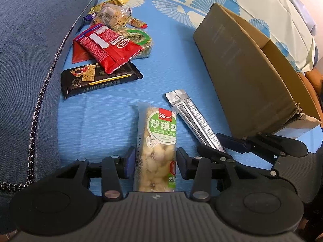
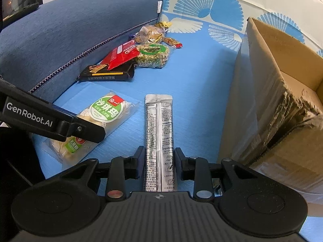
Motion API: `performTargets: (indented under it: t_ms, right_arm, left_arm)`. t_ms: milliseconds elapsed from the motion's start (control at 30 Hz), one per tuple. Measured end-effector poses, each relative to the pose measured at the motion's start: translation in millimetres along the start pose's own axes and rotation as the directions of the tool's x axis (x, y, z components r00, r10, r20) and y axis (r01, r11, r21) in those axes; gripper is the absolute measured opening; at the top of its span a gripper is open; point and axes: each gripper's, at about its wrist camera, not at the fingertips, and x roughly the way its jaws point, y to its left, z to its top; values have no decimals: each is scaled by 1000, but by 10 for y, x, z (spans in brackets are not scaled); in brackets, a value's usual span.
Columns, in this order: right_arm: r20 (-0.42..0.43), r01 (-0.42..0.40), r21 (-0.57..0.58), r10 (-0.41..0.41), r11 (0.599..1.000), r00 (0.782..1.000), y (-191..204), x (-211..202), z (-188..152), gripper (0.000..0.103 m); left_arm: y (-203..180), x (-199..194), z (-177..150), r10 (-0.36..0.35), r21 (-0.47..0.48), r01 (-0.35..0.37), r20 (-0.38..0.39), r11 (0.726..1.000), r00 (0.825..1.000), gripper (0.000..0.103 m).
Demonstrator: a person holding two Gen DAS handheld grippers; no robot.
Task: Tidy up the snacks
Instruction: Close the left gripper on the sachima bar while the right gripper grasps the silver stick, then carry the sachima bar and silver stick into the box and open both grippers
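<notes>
A clear packet with a green label (image 1: 157,147) lies on the blue sheet between the fingers of my left gripper (image 1: 154,164), which touch its sides. It also shows in the right wrist view (image 2: 94,125). A long silver sachet (image 2: 160,141) lies between the fingers of my right gripper (image 2: 159,164), which close against its edges. The sachet also shows in the left wrist view (image 1: 193,119), with the right gripper (image 1: 220,148) around its near end. Both packets rest on the sheet.
An open cardboard box (image 1: 248,74) stands to the right, also in the right wrist view (image 2: 268,92). A pile of snacks lies at the back left: a black bar (image 1: 97,80), a red packet (image 1: 109,48), a green-label bag (image 2: 153,54). A blue cushion (image 1: 30,50) borders the left.
</notes>
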Motion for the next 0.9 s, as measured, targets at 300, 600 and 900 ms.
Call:
performTargets:
  t_ms: [300,600,900]
  right_arm:
    - [-4,-2,15,2,1000,1000,-14,13,10,34]
    - [-2,0,11,0,1000,1000,-5,26,3,35]
    - [18,16,-21,-16,1000,1000,21,-2,-10,30]
  left_arm:
    - [17,8,7,-8,-11,8,-3,1000,1000,48]
    - [12,10,7,-8,-6,8,-2,1000,1000,48]
    - [-22,30,-1,0,22,0,-3,1000,1000,44]
